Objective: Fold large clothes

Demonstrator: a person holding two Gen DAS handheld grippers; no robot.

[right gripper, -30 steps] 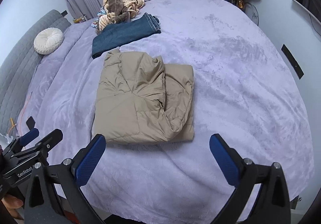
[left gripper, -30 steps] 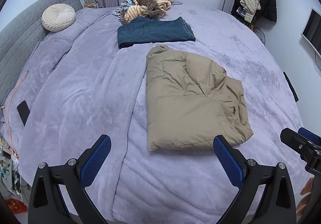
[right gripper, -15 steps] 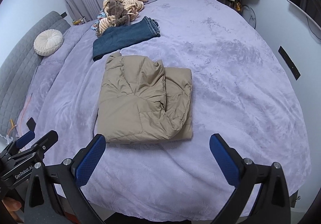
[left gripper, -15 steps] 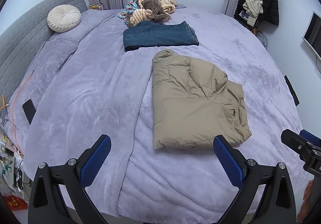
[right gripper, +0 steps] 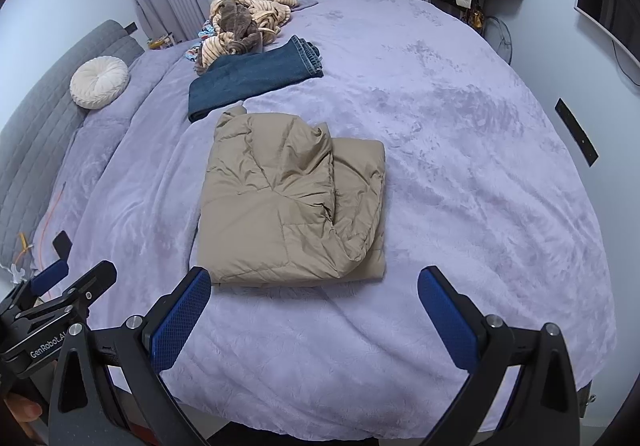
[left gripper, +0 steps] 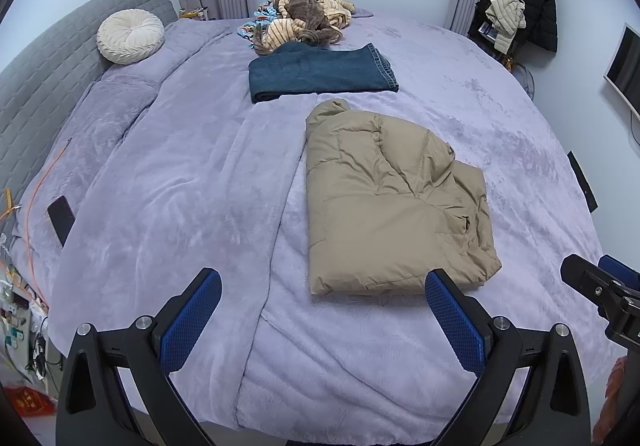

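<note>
Nearest in each wrist view are the grippers' own blue-padded fingers. The left gripper (left gripper: 320, 320) has its fingers spread wide with nothing between them, held over the near edge of the bed (left gripper: 168, 174). The right gripper (right gripper: 314, 320) is likewise wide open and holds nothing, above the same edge. In the left view the right gripper shows at 4 o'clock; in the right view the left gripper (right gripper: 60, 290) shows at 8 o'clock.

Just beyond the fingers lies the jacket (left gripper: 392, 202), tan and puffy, folded into a rough rectangle flat on the lilac blanket (right gripper: 460, 166), apart from both grippers. In the right view the jacket (right gripper: 292, 198) sits at centre, one folded layer overlapping another along its right side.

A phone (left gripper: 61, 219) lies at 9 o'clock near the bed's left edge. Behind the jacket, at 12 o'clock, is folded denim (left gripper: 320, 74), close to the jacket's far end. Past that is a heap of striped clothes (left gripper: 304, 18). A round cream cushion (left gripper: 130, 31) leans on the grey headboard (left gripper: 44, 66) at 10 o'clock. Coats (left gripper: 520, 2) hang at 1 o'clock.
</note>
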